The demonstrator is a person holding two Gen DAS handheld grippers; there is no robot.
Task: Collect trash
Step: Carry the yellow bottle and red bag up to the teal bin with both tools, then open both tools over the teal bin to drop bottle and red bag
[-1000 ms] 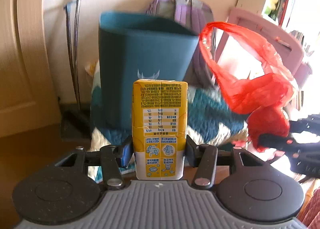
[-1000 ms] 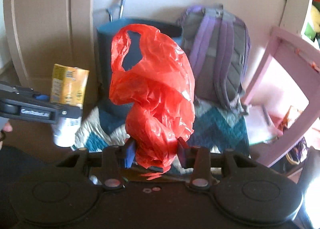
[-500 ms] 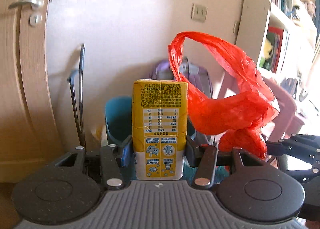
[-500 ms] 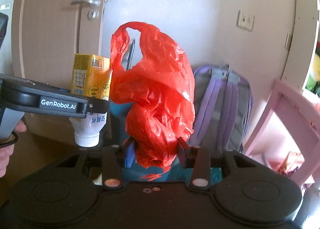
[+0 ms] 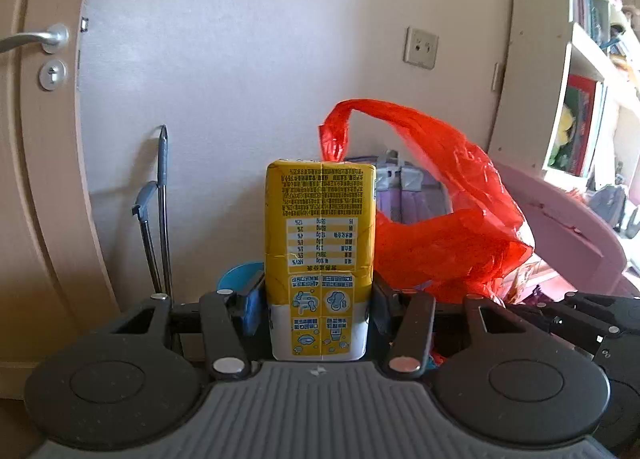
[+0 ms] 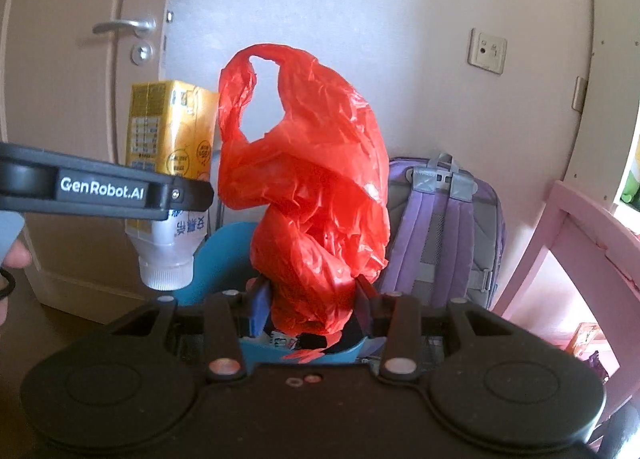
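Yellow and white, the drink carton (image 5: 320, 259) stands nearest the left camera, clamped between the pads of the left gripper (image 5: 318, 311) at its lower, white part. It is held upside down: its printed text reads inverted, and the right wrist view shows its white cap end pointing downward below the left gripper's black finger. A bit of a person's hand (image 6: 14, 259) shows at that view's left edge.

In the right wrist view the right gripper (image 6: 310, 309) is closed on the bunched lower part of a crumpled red plastic bag (image 6: 316, 187). The bag rises loosely above the jaws, with a handle loop open at the top. From the left camera the same bag sits just to the right of the carton, partly behind it.

Beyond both held things, low down, lies the rim of a blue bin (image 6: 224, 251), directly under the bag and beside the carton's cap. Some dark contents show inside it, too small to tell. Just right of the bin a purple backpack (image 6: 444, 235) leans at the wall, and further right stands pink furniture (image 6: 580, 243). Left of the bin, a thin metal-handled tool (image 5: 162, 211) rests against the white wall. A wooden door (image 6: 80, 99) with a lever handle fills the far left, and a wall socket (image 5: 420, 47) sits higher up.
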